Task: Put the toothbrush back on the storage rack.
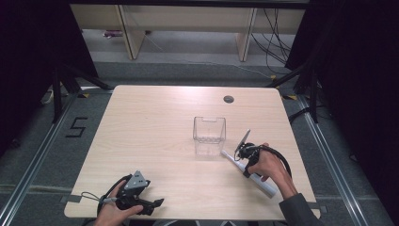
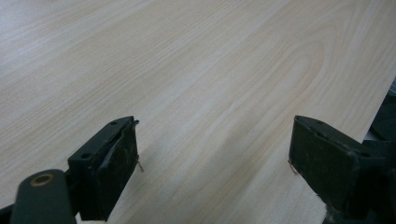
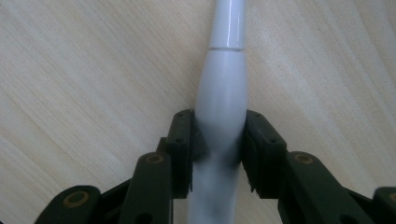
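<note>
A white, toothbrush-like handle (image 1: 235, 161) lies slanted on the wooden table (image 1: 155, 132) at the right, its thin end toward a clear plastic box (image 1: 209, 132). My right gripper (image 1: 244, 164) comes down over its middle. In the right gripper view the handle (image 3: 223, 88) runs up between the jaws of the right gripper (image 3: 219, 128), and both pads press on its thick part. My left gripper (image 1: 157, 204) rests near the front left edge. In the left gripper view the left gripper (image 2: 215, 149) stands wide open over bare wood.
The clear box stands upright near the table's middle, just left of the handle's tip. A round cable hole (image 1: 228, 99) sits at the far edge. The table's front edge runs close under both hands. Black stands and cables flank the table.
</note>
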